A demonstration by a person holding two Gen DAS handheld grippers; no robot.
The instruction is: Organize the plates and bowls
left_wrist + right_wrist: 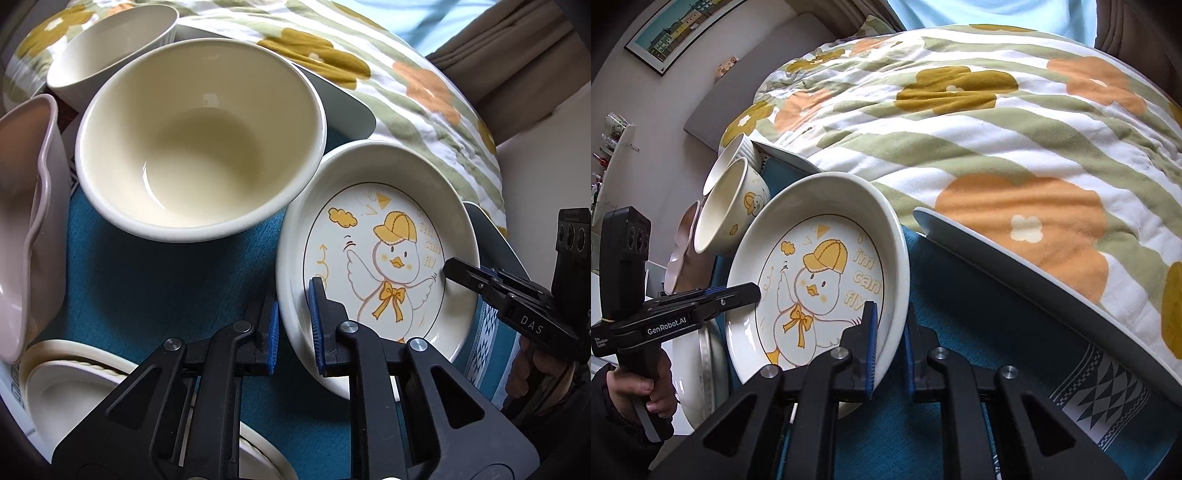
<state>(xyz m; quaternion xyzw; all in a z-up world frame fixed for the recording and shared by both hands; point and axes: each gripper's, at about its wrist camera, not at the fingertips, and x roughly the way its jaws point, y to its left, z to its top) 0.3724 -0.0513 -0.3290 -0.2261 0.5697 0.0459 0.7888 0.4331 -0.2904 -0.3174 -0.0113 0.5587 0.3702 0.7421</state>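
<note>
A white deep plate with a yellow-capped duck drawing (388, 266) (820, 280) is held off the teal table mat (147, 288). My left gripper (293, 328) is shut on the plate's left rim, one blue pad inside and one outside. My right gripper (890, 339) is shut on the opposite rim; it also shows in the left wrist view (458, 271). A large cream bowl (199, 140) sits just left of the plate, its duck-printed side showing in the right wrist view (727, 214).
A ribbed white bowl (114, 48) stands behind the cream bowl. A pink wavy-rimmed bowl (26, 229) is at the left. A cream dish with a rope-pattern rim (74, 384) lies at the lower left. A floral quilt (997, 140) lies beyond the table edge (1034, 273).
</note>
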